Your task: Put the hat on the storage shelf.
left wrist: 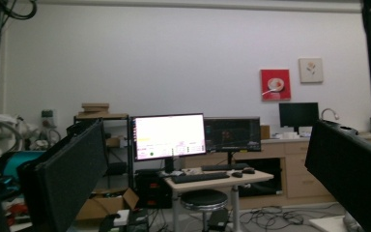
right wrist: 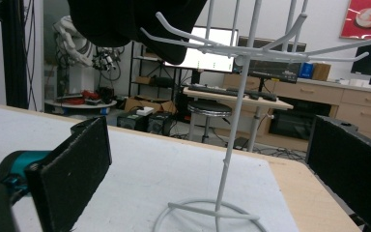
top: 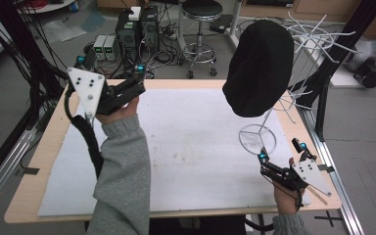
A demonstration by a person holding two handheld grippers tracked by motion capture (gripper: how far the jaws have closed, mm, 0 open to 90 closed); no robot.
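Observation:
A black hat [top: 259, 68] hangs on a white wire stand [top: 257, 138] at the right of the table. My right gripper [top: 282, 151] rests low at the near right corner, just in front of the stand's ring base. It is open and holds nothing. In the right gripper view the stand's pole [right wrist: 229, 159] rises ahead between the spread jaws, with the hat [right wrist: 135, 24] above it. My left gripper [top: 110, 63] is raised over the far left corner, pointing away from the table. It is open and empty, and its view [left wrist: 207, 169] looks out at the room.
A white mat [top: 186, 147] covers most of the wooden table [top: 44, 147]. Beyond the far edge stand a stool [top: 201, 19] and computer cases [top: 136, 29] on the floor. Black frame posts [top: 323, 98] and cables flank both sides. The stand's wire arms [top: 323, 41] reach out to the right.

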